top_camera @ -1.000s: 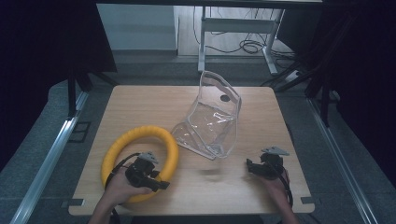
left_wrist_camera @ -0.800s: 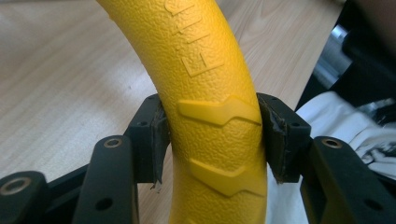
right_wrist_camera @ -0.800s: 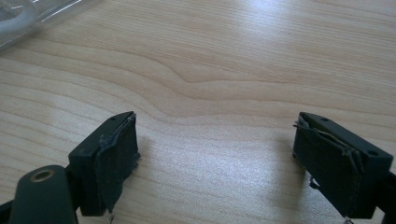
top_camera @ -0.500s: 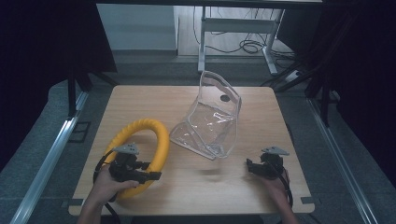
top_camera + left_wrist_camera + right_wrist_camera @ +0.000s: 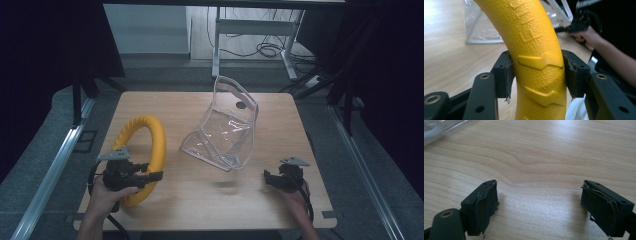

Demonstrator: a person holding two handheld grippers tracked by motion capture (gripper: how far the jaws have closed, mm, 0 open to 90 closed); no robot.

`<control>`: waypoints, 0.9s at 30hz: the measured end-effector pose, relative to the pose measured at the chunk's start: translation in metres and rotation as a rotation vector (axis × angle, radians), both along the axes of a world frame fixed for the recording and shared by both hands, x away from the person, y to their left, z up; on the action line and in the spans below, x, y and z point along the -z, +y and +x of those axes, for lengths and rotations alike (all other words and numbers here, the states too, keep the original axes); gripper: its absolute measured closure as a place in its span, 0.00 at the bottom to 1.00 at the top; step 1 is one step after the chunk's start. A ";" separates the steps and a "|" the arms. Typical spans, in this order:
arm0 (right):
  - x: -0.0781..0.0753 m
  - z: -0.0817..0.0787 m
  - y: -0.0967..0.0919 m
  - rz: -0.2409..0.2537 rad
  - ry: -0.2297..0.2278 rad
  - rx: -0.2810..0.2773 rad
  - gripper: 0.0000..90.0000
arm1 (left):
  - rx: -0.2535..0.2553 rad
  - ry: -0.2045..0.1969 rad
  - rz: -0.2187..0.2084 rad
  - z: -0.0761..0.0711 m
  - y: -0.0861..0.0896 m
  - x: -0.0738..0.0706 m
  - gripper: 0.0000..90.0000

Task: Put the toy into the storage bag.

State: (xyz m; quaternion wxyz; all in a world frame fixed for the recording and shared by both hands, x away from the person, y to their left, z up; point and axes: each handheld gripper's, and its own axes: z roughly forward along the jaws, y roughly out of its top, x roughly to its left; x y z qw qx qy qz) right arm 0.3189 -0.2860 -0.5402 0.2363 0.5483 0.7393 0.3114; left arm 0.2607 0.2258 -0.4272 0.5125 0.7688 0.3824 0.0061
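A yellow textured ring [image 5: 145, 150] stands tilted up at the table's left front, its near part held. My left gripper [image 5: 150, 177] is shut on the yellow ring [image 5: 537, 57], the two pads [image 5: 505, 75] pressing its sides. A clear plastic pouch [image 5: 225, 132] stands in the middle of the wooden table, and its edge [image 5: 481, 27] lies behind the ring in the left gripper view. My right gripper [image 5: 267, 179] rests low at the table's right front, open, with bare wood between its pads [image 5: 486, 202].
The wooden table [image 5: 200, 200] ends close in front of both hands. A metal rail [image 5: 50, 175] runs along the floor on the left and another rail [image 5: 360, 170] on the right. A desk frame with cables [image 5: 260, 35] stands beyond the far edge.
My left gripper has lifted the yellow ring from flat to standing on edge and shifted it leftward. The right gripper and pouch have stayed put.
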 end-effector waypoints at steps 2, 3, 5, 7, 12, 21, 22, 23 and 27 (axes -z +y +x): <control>0.000 0.000 0.000 0.000 0.000 0.000 0.16 | -0.025 -0.016 -0.023 -0.001 0.004 -0.002 0.53; 0.000 0.000 0.000 0.000 0.000 0.000 0.16 | -0.038 -0.025 -0.031 -0.001 0.006 -0.002 0.53; 0.000 0.000 0.000 0.000 0.000 0.000 0.16 | -0.064 -0.043 -0.048 -0.002 0.010 -0.004 0.53; 0.000 0.000 0.000 0.000 0.000 0.000 0.16 | -0.081 -0.058 -0.058 -0.003 0.013 -0.006 0.53; 0.000 0.000 0.000 0.000 -0.001 0.001 0.16 | -0.120 -0.099 -0.097 -0.005 0.021 -0.009 0.53; 0.000 0.000 0.000 0.000 -0.002 0.004 0.17 | -0.184 -0.179 -0.157 -0.014 0.034 -0.018 0.53; 0.000 0.000 0.000 0.000 -0.002 0.005 0.17 | -0.187 -0.187 -0.167 -0.015 0.035 -0.019 0.53; 0.000 0.000 0.000 0.000 -0.002 0.005 0.17 | -0.187 -0.187 -0.167 -0.015 0.035 -0.019 0.53; 0.000 0.000 0.000 0.003 -0.004 0.007 0.17 | -0.191 -0.223 -0.202 -0.018 0.034 -0.022 0.53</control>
